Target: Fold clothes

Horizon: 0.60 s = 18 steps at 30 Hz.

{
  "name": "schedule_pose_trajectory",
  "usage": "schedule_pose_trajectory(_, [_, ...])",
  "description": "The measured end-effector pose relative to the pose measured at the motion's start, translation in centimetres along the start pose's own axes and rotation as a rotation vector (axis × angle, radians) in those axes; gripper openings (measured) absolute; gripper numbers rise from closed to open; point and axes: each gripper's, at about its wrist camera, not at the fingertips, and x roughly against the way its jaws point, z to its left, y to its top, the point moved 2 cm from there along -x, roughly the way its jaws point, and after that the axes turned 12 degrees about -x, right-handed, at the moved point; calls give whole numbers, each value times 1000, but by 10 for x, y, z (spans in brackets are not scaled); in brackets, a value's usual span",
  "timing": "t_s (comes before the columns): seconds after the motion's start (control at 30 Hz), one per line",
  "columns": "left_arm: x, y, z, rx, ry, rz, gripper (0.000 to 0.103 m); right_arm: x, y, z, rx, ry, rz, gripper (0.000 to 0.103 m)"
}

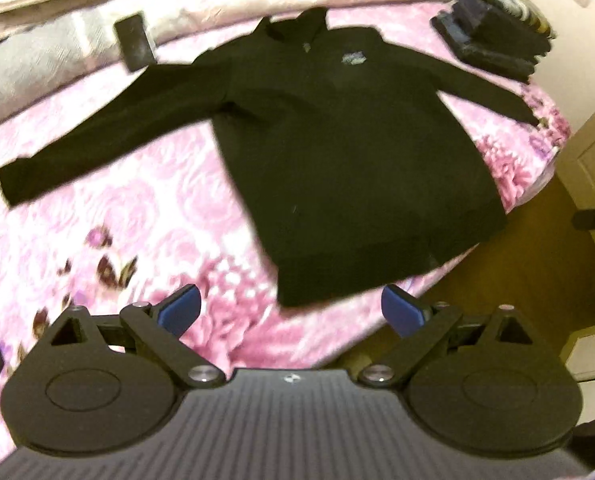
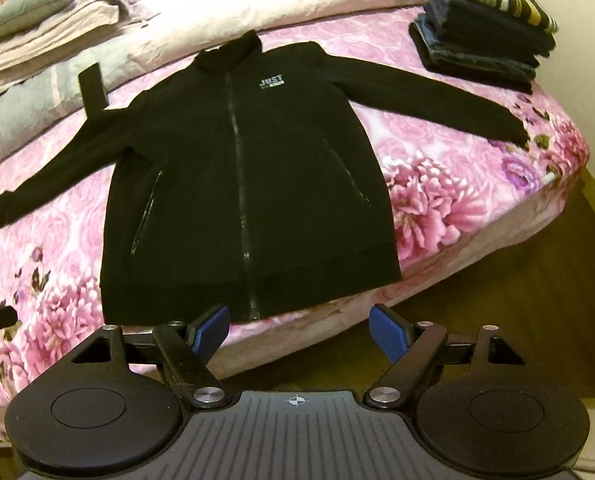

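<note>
Jacket (image 2: pixel 249 184): black, zipped, spread flat on the bed (image 2: pixel 437 208), sleeves out.
Nearby: folded clothes (image 2: pixel 485 24) by right sleeve; dark phone (image 2: pixel 92 87) by left.
Left gripper (image 1: pixel 289 312): jaws wide, empty.
Right gripper (image 2: pixel 299 330): jaws wide, empty.

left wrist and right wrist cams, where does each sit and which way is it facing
Left wrist: on the left gripper, above the bed's near edge, facing the black jacket; open blue fingers show.
Right wrist: on the right gripper, past the near edge, facing the jacket's hem; open fingers show.
Shared: jacket, bed, folded clothes stack.
</note>
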Motion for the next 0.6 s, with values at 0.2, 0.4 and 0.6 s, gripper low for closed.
schedule_pose_trajectory(0.2, [7, -3, 8, 18, 57, 23, 95, 0, -7, 16, 27, 5, 6, 80])
schedule_pose_trajectory(0.4, [8, -3, 14, -15, 50, 19, 94, 2, -17, 32, 44, -4, 4, 80])
schedule_pose_trajectory(0.6, [14, -4, 12, -52, 72, -56, 94, 4, -25, 43, 49, -16, 1, 80])
